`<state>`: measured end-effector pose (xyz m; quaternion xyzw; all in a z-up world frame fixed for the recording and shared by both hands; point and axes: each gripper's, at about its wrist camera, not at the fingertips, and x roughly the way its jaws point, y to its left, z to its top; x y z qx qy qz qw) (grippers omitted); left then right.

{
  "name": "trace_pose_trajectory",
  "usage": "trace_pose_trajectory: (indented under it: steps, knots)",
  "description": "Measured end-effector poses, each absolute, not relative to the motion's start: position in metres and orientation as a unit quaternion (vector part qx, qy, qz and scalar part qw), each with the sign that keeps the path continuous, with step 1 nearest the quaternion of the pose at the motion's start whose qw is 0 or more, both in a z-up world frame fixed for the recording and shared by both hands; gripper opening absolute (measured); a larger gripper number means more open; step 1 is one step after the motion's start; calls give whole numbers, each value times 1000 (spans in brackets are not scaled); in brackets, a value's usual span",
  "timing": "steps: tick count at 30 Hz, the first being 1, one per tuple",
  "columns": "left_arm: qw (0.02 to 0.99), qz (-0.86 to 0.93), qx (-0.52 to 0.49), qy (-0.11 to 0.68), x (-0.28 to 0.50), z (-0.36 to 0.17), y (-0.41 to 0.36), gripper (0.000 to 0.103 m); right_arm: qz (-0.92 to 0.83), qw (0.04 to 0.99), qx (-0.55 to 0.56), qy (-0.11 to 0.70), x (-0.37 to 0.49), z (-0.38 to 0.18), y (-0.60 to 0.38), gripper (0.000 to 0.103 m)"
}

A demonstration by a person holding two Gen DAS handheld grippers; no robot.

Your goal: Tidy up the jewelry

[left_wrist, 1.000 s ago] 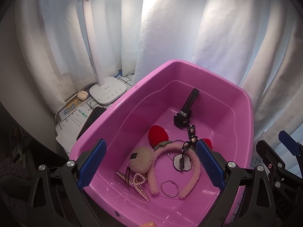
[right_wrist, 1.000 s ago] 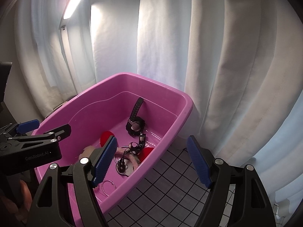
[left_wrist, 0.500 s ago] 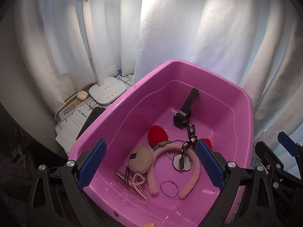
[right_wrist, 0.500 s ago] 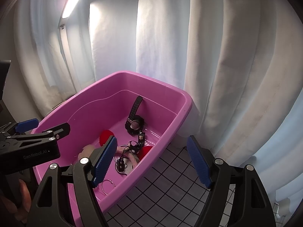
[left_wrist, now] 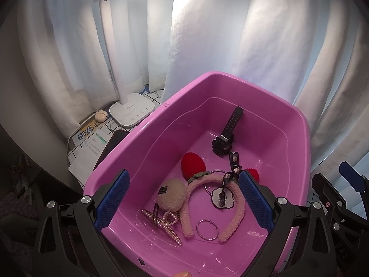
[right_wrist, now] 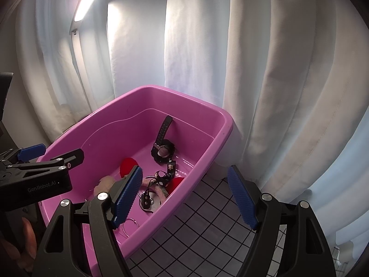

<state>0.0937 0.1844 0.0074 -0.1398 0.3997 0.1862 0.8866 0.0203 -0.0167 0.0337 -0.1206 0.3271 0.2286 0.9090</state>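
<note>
Both grippers hang with their blue pads spread wide and nothing between them: my left gripper (left_wrist: 183,202) hovers over the near end of the pink tub (left_wrist: 230,78), and my right gripper (right_wrist: 185,196) straddles the tub's right wall, one pad inside and one over the tiled floor (right_wrist: 207,219).

All the jewelry I can see lies on the tub's bottom. Nearest my left pads is the fuzzy pink headband (left_wrist: 213,205) with its red strawberry ears (left_wrist: 192,165). I judge it light, springy and soft-covered, so I'd pinch across the padded arc near its top, where the pile gives the pads some bite. Inside its curve lies a dark keychain strap (left_wrist: 233,168) ending at a white-and-black charm (left_wrist: 221,197); it looks limp and seems to drape over the band, so lifting one may drag the other (I'd clear the strap first). A thin metal ring (left_wrist: 206,229) lies flat just beside the band. It's stiff, slick and hard to get under, likely the trickiest grab. The pearl hair clip (left_wrist: 166,222) looks rigid but delicate, best held across its body, not on the beads. Touching it is a plush puff (left_wrist: 171,196), which should squash easily. Farther back, the black watch (left_wrist: 224,136) is probably the heaviest piece; its case is the firm place to grip.

Outside the tub's left wall stand a white desk lamp (left_wrist: 131,112) and some papers (left_wrist: 90,138).
</note>
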Motion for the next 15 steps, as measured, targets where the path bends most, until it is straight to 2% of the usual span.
trace_pose_trajectory:
  steps: [15]
  knots:
    - [886, 182, -139, 404, 94, 4, 186, 95, 226, 909, -121, 328, 21, 32, -18, 73]
